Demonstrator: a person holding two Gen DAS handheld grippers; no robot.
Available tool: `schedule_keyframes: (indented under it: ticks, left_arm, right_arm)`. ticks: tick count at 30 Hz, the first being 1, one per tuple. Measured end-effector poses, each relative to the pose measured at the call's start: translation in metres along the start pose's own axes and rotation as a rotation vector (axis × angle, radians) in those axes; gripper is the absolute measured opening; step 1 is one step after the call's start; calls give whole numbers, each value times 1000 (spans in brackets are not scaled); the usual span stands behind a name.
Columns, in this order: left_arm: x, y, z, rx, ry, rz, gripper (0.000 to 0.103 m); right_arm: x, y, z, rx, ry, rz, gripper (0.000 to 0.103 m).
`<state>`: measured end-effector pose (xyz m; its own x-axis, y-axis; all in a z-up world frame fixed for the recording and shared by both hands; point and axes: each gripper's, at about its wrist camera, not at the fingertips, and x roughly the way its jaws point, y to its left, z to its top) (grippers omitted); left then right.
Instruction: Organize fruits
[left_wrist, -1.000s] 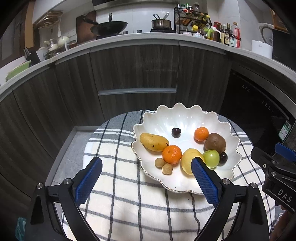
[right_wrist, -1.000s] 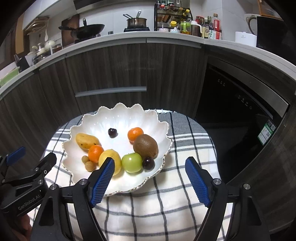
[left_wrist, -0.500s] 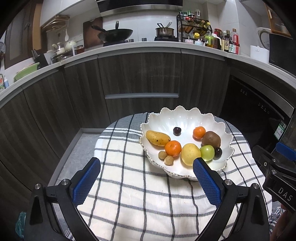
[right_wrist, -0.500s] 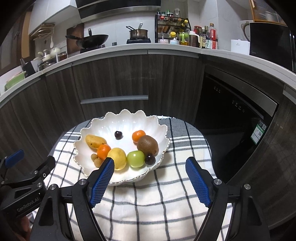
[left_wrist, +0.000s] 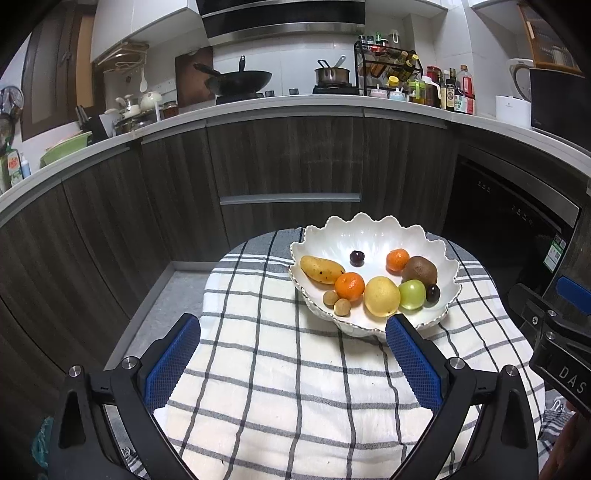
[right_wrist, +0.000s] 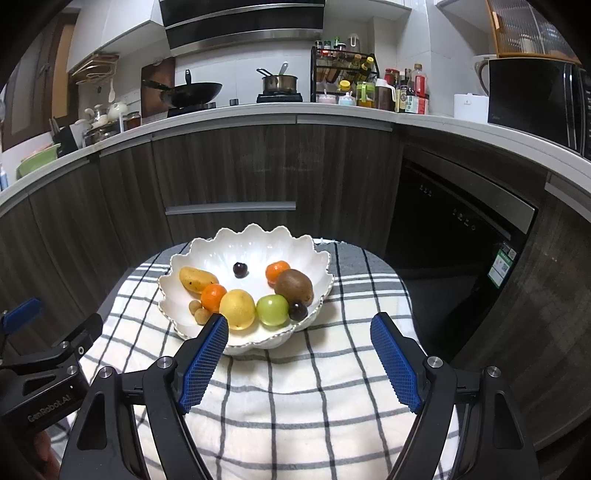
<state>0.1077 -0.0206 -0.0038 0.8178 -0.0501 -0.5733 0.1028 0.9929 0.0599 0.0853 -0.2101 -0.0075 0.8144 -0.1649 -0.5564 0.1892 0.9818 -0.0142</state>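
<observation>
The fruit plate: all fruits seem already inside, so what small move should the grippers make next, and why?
Probably hold both back. The left gripper and right gripper are open and empty, short of the white plate, and no fruit lies on the checked cloth.

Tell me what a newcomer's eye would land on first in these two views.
First the white scalloped bowl on the checked cloth, holding a yellow pear, a green apple, a kiwi, two mandarins, a small mango and dark cherries. Next, the blue pads of the right claw and left claw, both open and empty, short of the bowl. Behind stands a cluttered kitchen counter with a black wok.
</observation>
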Motion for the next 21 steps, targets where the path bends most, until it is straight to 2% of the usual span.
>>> schedule_keyframes:
  ticks: [11,21]
  left_arm:
    - [-15,-1,-14,11,-47,31,102]
    - [-19,2,-17,2,-52,35,102]
  right_arm:
    - [-14,-2,-18,-6,-19,-9,80]
    - [-16,-3,-23,-3,-18,-10,80]
